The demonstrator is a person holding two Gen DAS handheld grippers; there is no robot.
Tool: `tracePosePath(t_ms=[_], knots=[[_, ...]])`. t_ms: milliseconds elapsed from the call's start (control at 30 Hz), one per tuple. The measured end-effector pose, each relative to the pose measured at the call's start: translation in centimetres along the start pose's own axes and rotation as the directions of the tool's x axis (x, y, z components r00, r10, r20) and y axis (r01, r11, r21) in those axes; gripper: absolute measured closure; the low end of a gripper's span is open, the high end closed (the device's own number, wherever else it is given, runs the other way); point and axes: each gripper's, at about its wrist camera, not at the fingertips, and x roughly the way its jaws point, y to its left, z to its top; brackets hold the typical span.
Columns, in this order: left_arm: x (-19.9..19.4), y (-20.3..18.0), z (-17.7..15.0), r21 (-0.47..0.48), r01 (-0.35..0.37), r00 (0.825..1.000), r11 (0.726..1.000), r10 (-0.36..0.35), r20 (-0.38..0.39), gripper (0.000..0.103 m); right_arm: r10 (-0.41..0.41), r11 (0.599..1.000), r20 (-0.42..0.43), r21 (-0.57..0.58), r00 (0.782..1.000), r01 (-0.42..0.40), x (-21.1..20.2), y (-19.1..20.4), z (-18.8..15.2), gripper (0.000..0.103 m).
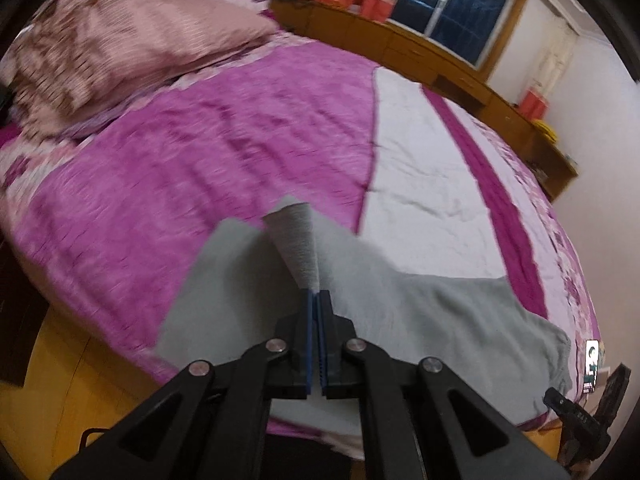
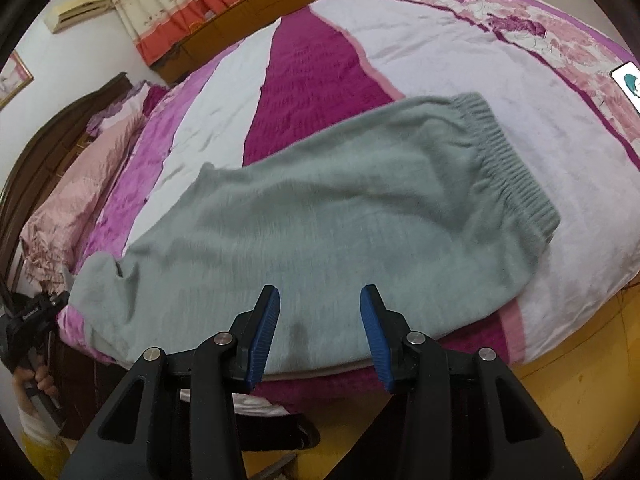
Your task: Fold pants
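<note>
The bed [image 2: 420, 52], under its pink, magenta and white quilt, fills the room before you, with a window [image 1: 456, 8] beyond it. Your grey pants [image 2: 320, 216] lie flat along the bed's near edge, ribbed waistband [image 2: 508, 160] toward its foot. Your left tongs [image 1: 316, 294] are clenched on a ribbed cuff [image 1: 294, 240] of the pants, lifted off the bed. Your right tongs [image 2: 320, 304] hang released above the pants near that edge, gripping nothing.

A home bedroom: a wide bed [image 1: 240, 152] with a pink and white quilt, a pillow [image 1: 120, 48], a curtained window [image 1: 452, 4], wooden cabinets [image 1: 440, 60] and a wall air conditioner [image 2: 78, 10].
</note>
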Motion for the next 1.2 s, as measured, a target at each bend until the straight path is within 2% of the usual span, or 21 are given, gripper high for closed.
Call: tracePosePath(t_ms=[200,467,567,633,667,767,867,967,1200], knots=[[0.1,3.8,-2.1,-0.077,-0.012,0.999,0.997,0.008,-0.048,0.101,-0.028,1.000,-0.021,-0.014,0.999,0.028,0.8,0.2,-0.5,0.067],[0.9,5.6,-5.0,-0.106,-0.040,0.994,0.994,0.028,-0.107,0.101,-0.050,0.998,-0.034,-0.025,0.998,0.049,1.2,0.4,-0.6,0.067],[0.9,6.1,-5.1,-0.131,-0.016,0.995,0.991,0.003,-0.101,0.100,-0.058,0.998,-0.037,-0.034,0.998,0.057,1.3,0.4,-0.7,0.067],[0.3,6.3,-4.9,-0.145,-0.002,0.998,0.989,-0.008,-0.063,0.100,-0.059,0.998,-0.037,-0.035,0.998,0.058,1.4,0.4,-0.7,0.067],[0.0,6.3,-4.8,-0.147,0.002,0.999,0.989,-0.008,-0.044,0.098,-0.059,0.998,-0.037,-0.034,0.998,0.057,1.4,0.4,-0.7,0.067],[-0.3,6.6,-4.2,-0.143,-0.021,1.000,0.990,0.019,-0.014,0.077,-0.058,0.998,-0.039,-0.032,0.998,0.057,1.5,0.4,-0.7,0.067],[0.3,7.0,-3.7,-0.152,-0.057,0.998,0.987,0.055,-0.015,0.076,-0.062,0.997,-0.038,-0.037,0.997,0.061,1.6,0.5,-0.8,0.067],[1.0,7.4,-3.5,-0.183,-0.028,0.999,0.983,0.023,-0.029,0.076,-0.066,0.997,-0.038,-0.044,0.997,0.064,1.6,0.6,-0.9,0.067],[2.5,7.9,-3.4,-0.227,-0.043,0.998,0.973,0.033,-0.050,0.076,-0.068,0.997,-0.039,-0.045,0.997,0.066,1.7,0.6,-1.0,0.067]])
